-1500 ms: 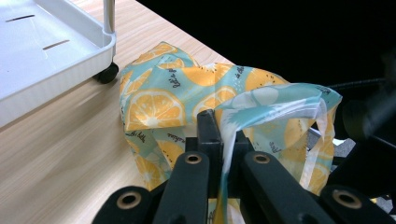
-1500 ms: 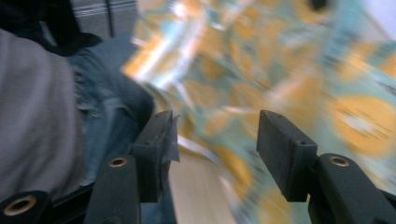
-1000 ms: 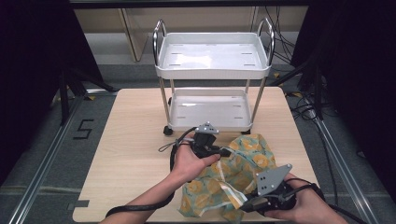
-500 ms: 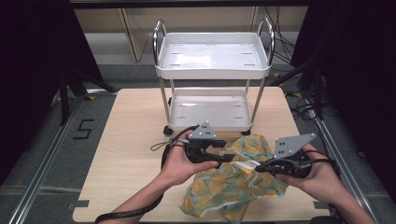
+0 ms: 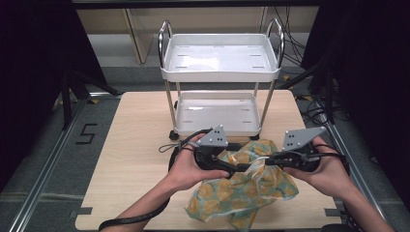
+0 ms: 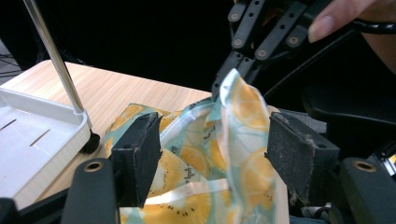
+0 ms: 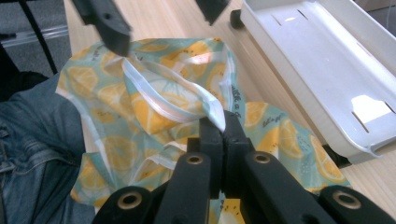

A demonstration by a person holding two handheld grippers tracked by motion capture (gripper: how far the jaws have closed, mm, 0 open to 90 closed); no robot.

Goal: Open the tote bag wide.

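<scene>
Thin, crinkly plastic bag (image 5: 244,186) w/ lemon print lay crumpled on the wood table (image 5: 130,159) near its front edge, just before the white cart (image 5: 220,72). Its long axis ran diagonally. Right gripper (image 7: 223,125) was clamped on the white rim; left gripper (image 6: 212,140) had just been opening, bag loose between the pads. Bare table to the left.

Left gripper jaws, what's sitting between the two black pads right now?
In the left gripper view, a raised fold of the lemon-print plastic bag stands between the open left gripper pads, untouched. The right gripper pinches its top edge.
</scene>
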